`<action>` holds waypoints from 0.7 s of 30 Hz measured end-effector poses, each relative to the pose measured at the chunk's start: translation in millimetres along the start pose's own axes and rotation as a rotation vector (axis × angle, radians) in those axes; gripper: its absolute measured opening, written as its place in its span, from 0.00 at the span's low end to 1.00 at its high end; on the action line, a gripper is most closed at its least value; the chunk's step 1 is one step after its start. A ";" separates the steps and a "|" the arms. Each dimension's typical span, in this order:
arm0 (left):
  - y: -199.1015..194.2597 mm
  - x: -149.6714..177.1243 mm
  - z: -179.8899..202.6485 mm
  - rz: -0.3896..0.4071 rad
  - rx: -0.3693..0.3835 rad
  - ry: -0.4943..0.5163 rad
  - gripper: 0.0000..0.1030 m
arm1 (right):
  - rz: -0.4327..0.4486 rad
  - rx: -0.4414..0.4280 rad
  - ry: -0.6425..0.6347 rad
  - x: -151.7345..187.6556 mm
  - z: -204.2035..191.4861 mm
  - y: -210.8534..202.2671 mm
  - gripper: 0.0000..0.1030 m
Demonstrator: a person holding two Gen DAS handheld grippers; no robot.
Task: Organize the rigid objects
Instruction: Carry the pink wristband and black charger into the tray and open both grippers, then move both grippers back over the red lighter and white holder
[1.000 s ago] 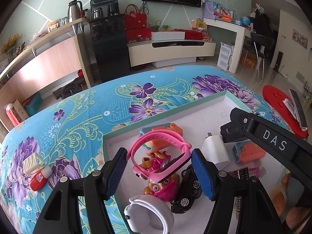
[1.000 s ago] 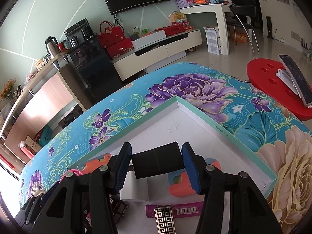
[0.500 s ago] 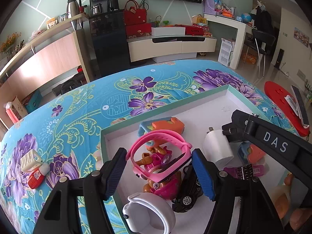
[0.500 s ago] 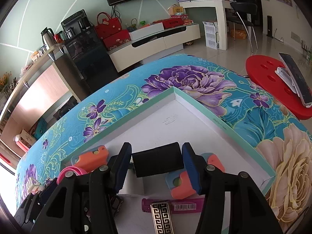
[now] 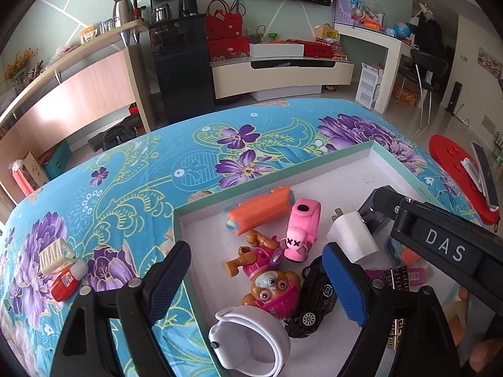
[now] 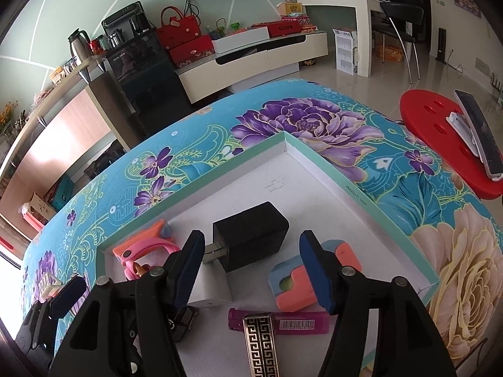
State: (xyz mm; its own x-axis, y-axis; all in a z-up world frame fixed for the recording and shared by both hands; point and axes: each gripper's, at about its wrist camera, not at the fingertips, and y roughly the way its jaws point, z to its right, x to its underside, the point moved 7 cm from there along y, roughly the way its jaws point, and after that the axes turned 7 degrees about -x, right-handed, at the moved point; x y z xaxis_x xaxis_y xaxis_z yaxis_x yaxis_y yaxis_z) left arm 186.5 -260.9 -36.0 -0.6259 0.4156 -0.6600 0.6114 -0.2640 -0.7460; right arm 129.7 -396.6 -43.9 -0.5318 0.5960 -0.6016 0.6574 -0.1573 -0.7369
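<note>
My left gripper (image 5: 256,282) hangs over the white box (image 5: 270,176), its jaws opening with nothing pressed between them. The pink watch (image 5: 301,232) lies loose on the box floor beyond the fingertips, beside an orange and blue block (image 5: 257,213). My right gripper (image 6: 253,270) is also opening. The black charger (image 6: 251,235) rests on the box floor (image 6: 314,194) just ahead of its pads, which are off it. Also in the box are a white charger (image 5: 352,235), a toy dog (image 5: 270,286), a black toy car (image 5: 314,308) and a white watch (image 5: 251,339).
A red glue bottle (image 5: 66,282) and a white clip (image 5: 55,256) lie on the flowered cloth left of the box. Two lighters (image 6: 279,325) and another orange block (image 6: 295,282) sit near the right gripper. A red stool (image 6: 440,125) with a phone stands to the right.
Both grippers opened wider. The pink watch left the left jaws and dropped onto the box floor. The black charger left the right jaws and now lies in the box.
</note>
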 end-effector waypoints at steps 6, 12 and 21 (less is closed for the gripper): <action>-6.0 -4.1 -15.5 0.011 -0.018 -0.034 0.86 | 0.004 -0.003 -0.017 -1.6 -4.0 -2.2 0.69; -7.3 -5.2 -40.9 0.005 -0.053 -0.094 0.86 | -0.003 0.002 -0.023 -0.9 -5.3 -1.3 0.70; -2.1 3.4 -93.7 -0.029 -0.156 -0.203 0.87 | -0.016 0.005 -0.080 1.7 -21.4 0.0 0.71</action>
State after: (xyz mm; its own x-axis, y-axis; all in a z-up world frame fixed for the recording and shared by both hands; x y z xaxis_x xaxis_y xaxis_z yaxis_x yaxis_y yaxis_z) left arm 228.5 -177.3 -28.4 -0.7190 0.2334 -0.6546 0.6493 -0.1104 -0.7525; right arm 140.2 -378.8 -38.3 -0.5834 0.5333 -0.6126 0.6462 -0.1520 -0.7478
